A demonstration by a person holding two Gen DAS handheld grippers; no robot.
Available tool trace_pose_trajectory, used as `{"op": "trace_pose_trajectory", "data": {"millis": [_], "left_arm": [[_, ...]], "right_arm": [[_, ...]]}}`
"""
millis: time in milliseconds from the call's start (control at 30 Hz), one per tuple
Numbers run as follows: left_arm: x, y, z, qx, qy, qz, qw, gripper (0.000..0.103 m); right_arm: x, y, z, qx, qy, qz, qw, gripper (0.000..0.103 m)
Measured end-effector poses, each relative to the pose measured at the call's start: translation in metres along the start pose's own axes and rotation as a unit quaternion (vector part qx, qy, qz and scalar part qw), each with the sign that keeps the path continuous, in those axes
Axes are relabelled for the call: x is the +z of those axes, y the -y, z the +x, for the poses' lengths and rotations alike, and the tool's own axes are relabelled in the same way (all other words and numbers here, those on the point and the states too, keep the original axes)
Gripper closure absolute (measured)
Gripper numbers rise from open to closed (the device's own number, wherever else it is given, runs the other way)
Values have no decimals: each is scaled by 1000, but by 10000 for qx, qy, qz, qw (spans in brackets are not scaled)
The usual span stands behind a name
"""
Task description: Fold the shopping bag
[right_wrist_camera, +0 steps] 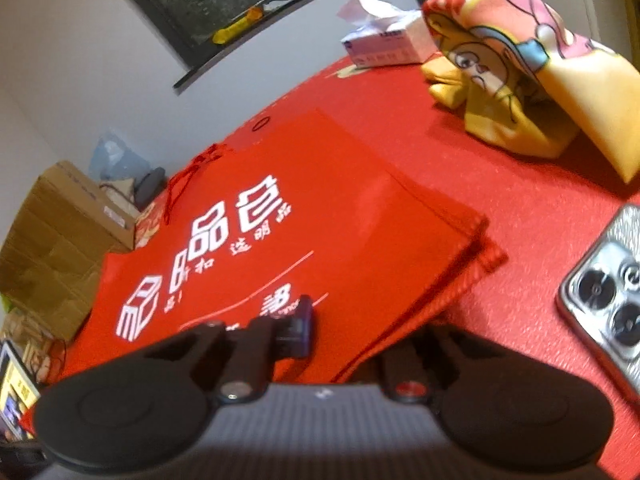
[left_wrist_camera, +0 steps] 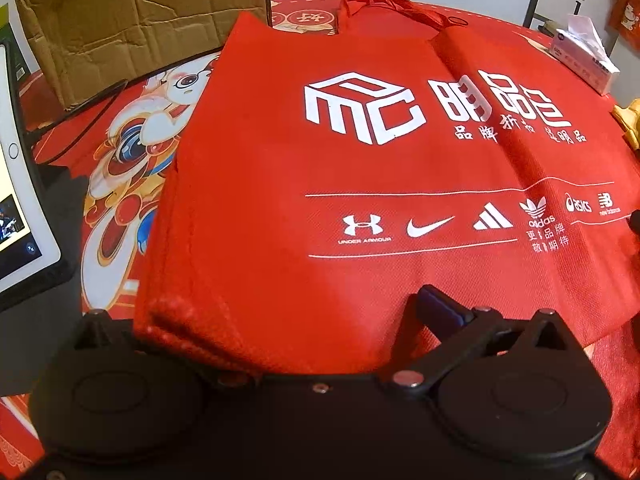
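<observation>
A red non-woven shopping bag (left_wrist_camera: 360,168) with white logos lies flat on the red printed tablecloth (left_wrist_camera: 120,184), its handles (left_wrist_camera: 380,4) at the far end. My left gripper (left_wrist_camera: 360,312) is at the bag's near edge. One finger (left_wrist_camera: 436,308) rests on top of the fabric, and the other is hidden under the bunched edge. In the right wrist view the same bag (right_wrist_camera: 320,208) shows its layered corner. My right gripper (right_wrist_camera: 340,332) pinches that edge, one finger (right_wrist_camera: 296,328) on top and the other hidden beneath the fabric.
A cardboard box (left_wrist_camera: 140,20) and a tablet (left_wrist_camera: 16,200) with a black cable (left_wrist_camera: 80,112) stand to the left. A tissue box (right_wrist_camera: 384,40) and a yellow cartoon-print cloth bag (right_wrist_camera: 520,80) sit at the far right. A phone (right_wrist_camera: 608,300) lies by the right gripper.
</observation>
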State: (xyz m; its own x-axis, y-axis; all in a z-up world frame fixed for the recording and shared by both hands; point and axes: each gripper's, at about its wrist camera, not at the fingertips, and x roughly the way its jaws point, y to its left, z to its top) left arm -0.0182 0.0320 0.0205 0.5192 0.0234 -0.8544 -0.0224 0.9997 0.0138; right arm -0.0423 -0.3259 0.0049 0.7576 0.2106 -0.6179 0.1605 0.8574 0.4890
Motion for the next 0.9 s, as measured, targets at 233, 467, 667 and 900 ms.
{"op": "trace_pose_trajectory", "data": {"millis": [233, 467, 667, 900], "left_arm": [[3, 9, 1, -34, -77, 97, 9999, 0], [-2, 38, -4, -252, -120, 348, 9990, 0], [-11, 50, -9, -400, -158, 549, 9976, 0], [0, 34, -24, -101, 54, 543, 9985, 2]], "right_arm": [[6, -27, -24, -153, 226, -1406, 9897, 91], [10, -13, -41, -560, 154, -1816, 9817, 91], [14, 7, -54, -1040, 253, -1885, 9762, 91], [18, -3, -56, -1143, 296, -2402, 9635, 91]]}}
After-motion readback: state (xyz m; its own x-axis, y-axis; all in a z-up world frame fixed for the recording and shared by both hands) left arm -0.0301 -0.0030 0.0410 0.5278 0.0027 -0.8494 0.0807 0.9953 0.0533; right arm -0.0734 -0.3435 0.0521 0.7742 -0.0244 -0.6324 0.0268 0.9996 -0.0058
